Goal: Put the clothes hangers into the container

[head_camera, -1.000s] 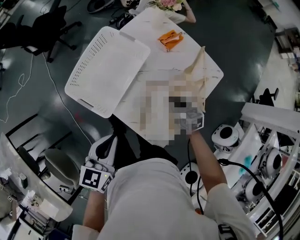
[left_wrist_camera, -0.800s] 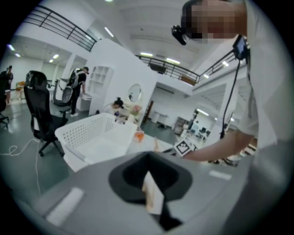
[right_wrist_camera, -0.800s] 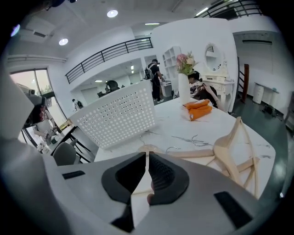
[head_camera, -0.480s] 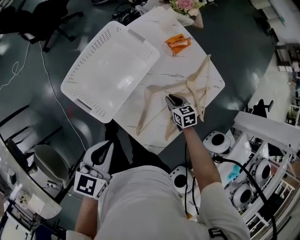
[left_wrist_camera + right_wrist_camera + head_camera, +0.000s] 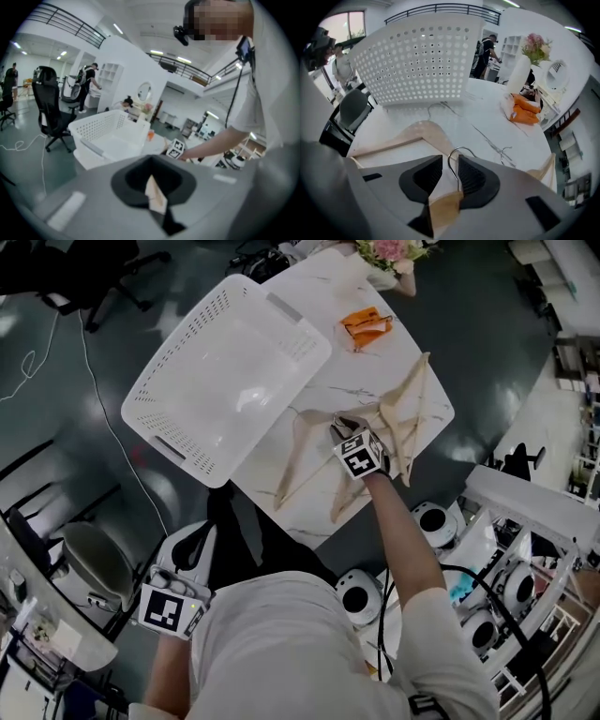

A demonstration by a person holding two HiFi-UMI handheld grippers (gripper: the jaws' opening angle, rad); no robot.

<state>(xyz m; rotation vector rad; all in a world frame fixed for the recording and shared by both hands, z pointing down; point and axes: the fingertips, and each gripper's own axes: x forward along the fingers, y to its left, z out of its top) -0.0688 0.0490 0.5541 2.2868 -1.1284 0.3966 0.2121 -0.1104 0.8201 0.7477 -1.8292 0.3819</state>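
Several hangers (image 5: 291, 460) lie on table (image 5: 314, 517) (beside basket (image 5: 225, 371)).

Open robotics lab it was, white robot machines (image 5: 434, 518) parked on grey floor (image 5: 80, 474), office chair (image 5: 50, 108), loose cable (image 5: 21, 145), mezzanine railing (image 5: 70, 26) overhead.

The right gripper (image 5: 449, 165) hides most of the hanger (image 5: 443, 206) between its fingers (image 5: 423, 176).
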